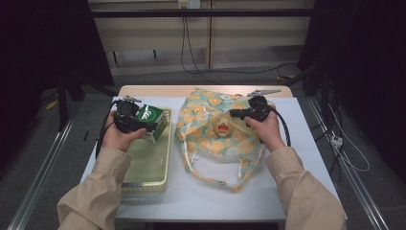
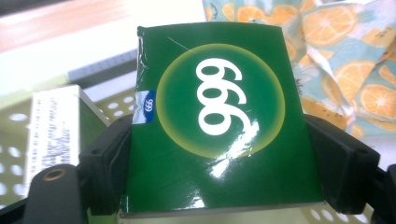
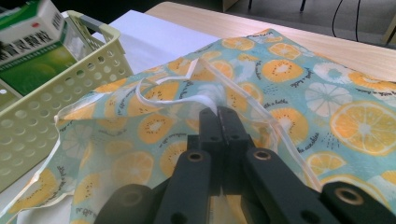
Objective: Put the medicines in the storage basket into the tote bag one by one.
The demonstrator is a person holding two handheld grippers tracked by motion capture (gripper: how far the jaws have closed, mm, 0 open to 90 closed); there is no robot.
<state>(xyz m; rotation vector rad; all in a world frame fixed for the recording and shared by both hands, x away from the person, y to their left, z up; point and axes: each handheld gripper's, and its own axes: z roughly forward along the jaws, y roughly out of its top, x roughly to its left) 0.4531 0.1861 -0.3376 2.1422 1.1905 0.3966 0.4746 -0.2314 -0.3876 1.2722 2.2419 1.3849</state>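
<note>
My left gripper [image 1: 136, 119] is shut on a green box [image 1: 149, 116] printed with a white 999, and holds it above the far end of the pale green perforated basket [image 1: 148, 163]. In the left gripper view the box [image 2: 215, 126] fills the space between the jaws, and both pads [image 2: 109, 154] press its sides. A fabric bag [image 1: 215, 139] with an orange-slice print lies flat in the middle of the table. My right gripper [image 1: 234, 114] rests at its upper right. In the right gripper view the jaws [image 3: 219, 116] are closed on the bag's rim [image 3: 205, 100], lifting it slightly.
A second box [image 2: 53, 126], white and green, lies in the basket [image 2: 14, 140] beside the held one. The white table top [image 1: 297, 143] has bare room right of the bag and along the near edge. A wooden strip [image 1: 158, 90] runs along the far edge. Cables lie on the floor beyond.
</note>
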